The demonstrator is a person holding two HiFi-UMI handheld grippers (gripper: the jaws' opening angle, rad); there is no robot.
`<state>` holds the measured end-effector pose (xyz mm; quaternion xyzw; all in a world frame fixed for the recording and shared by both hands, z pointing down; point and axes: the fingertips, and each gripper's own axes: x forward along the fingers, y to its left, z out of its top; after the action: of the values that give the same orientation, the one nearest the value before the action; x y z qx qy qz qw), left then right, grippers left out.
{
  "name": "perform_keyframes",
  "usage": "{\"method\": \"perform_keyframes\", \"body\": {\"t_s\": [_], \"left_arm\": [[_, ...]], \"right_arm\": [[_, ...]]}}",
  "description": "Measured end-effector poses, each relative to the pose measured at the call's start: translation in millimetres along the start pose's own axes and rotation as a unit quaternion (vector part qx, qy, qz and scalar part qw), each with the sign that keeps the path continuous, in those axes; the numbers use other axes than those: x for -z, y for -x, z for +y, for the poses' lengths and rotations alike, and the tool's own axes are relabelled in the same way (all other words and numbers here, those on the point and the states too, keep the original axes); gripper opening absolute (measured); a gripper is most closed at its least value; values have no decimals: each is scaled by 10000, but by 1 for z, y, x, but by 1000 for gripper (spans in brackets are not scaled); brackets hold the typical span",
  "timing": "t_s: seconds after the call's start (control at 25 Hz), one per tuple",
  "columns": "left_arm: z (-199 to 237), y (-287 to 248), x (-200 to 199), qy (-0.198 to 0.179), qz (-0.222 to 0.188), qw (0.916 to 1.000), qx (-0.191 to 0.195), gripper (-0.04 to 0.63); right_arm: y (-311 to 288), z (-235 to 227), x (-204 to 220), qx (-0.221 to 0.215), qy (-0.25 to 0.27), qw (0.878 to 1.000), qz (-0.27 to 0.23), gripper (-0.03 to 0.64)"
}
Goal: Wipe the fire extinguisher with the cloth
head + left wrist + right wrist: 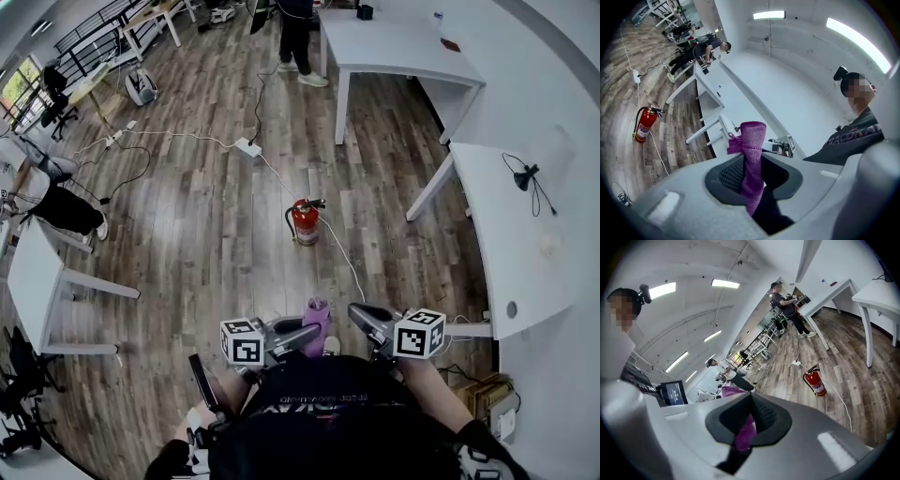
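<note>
A red fire extinguisher (305,221) stands upright on the wood floor, well ahead of both grippers. It also shows as the extinguisher (644,124) at the left of the left gripper view and the extinguisher (815,382) at the right of the right gripper view. My left gripper (309,334) points level and is shut on a purple cloth (317,317). The cloth (752,136) sticks up between its jaws. My right gripper (358,314) sits just right of the cloth, tips facing it. Its pads (761,411) meet at the tip with nothing held. The purple cloth (745,434) shows behind them.
A white cable (342,253) runs past the extinguisher to a power strip (248,147). White tables stand at the right (506,234), back (394,47) and left (33,281). One person stands far back (295,37), another crouches at the left (56,202). A cardboard box (478,394) sits under the right table.
</note>
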<state>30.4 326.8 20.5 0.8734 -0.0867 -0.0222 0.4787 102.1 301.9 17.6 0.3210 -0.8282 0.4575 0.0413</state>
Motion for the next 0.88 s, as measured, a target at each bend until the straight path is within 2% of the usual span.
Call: {"method": "perform_keyframes", "body": {"t_s": [0.24, 0.52, 0.68, 0.88], "left_arm": [[-5, 3, 5, 87, -174, 9995, -264, 84], [-7, -7, 20, 194, -179, 9991, -326, 84], [-10, -12, 22, 139, -135, 9993, -328, 84], [-15, -8, 17, 42, -199, 9989, -415, 84]], "right_arm": [[11, 0, 1, -148, -71, 9999, 4, 2], [20, -4, 21, -236, -146, 9995, 156, 2], [23, -4, 24, -310, -251, 9991, 157, 2], [20, 5, 27, -442, -95, 9987, 214, 2]]}}
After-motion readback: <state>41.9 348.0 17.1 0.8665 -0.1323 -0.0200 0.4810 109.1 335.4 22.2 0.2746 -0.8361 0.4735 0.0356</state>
